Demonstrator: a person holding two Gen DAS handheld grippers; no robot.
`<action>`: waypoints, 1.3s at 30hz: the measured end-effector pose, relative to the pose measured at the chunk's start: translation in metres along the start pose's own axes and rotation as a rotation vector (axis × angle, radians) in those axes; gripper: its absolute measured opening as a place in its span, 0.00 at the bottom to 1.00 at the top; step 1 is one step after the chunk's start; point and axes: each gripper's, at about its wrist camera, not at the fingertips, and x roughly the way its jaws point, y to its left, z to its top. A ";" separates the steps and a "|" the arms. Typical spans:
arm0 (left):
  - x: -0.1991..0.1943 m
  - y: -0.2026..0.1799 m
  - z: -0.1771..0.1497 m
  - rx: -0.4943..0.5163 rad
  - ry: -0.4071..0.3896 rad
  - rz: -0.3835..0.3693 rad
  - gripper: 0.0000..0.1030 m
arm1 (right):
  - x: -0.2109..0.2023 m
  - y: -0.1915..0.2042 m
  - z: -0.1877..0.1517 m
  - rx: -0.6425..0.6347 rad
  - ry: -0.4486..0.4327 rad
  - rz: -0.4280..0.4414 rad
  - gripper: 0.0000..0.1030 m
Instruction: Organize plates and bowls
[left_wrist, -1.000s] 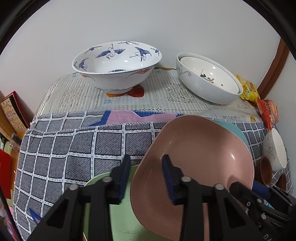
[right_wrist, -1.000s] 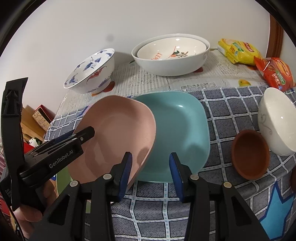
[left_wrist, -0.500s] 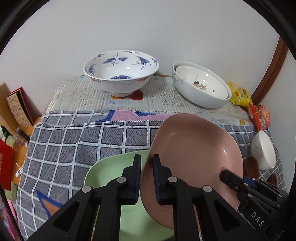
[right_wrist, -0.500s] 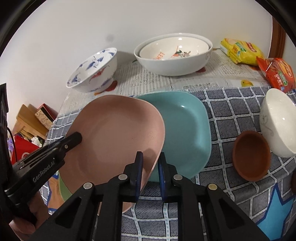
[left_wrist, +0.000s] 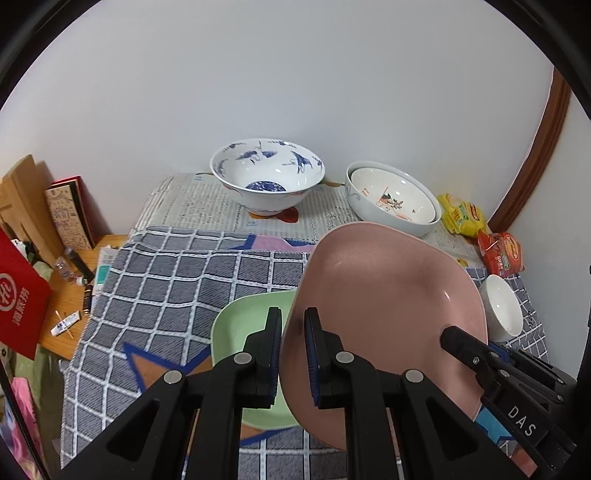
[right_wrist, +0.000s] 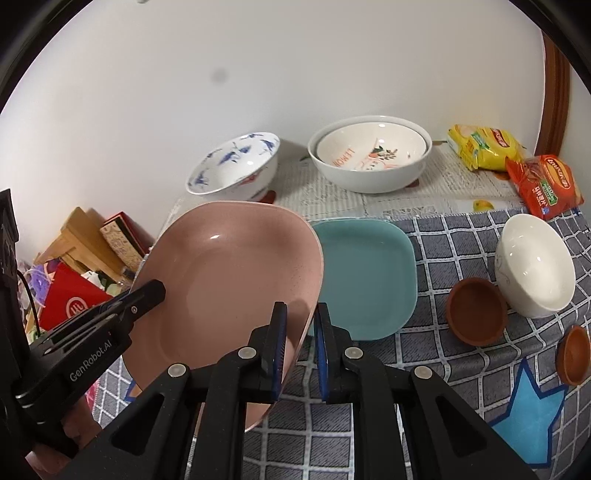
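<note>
Pink plate (left_wrist: 388, 295) rims clamped, lifted clear

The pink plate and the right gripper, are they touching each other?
Touching. In the right wrist view the right gripper has its blue pads closed on the rim of the pink plate.

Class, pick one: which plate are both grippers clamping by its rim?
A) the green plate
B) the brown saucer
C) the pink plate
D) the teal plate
C: the left gripper and the right gripper each pinch an edge of the pink plate, raised off the checked cloth.
</note>
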 end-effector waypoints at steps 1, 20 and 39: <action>-0.004 0.002 -0.002 -0.003 -0.003 0.002 0.12 | -0.003 0.003 -0.001 -0.007 -0.006 0.003 0.14; -0.021 0.046 -0.026 -0.081 -0.002 0.073 0.12 | 0.011 0.042 -0.015 -0.071 0.039 0.073 0.13; 0.040 0.058 -0.040 -0.156 0.101 0.088 0.12 | 0.076 0.040 -0.014 -0.139 0.148 0.059 0.13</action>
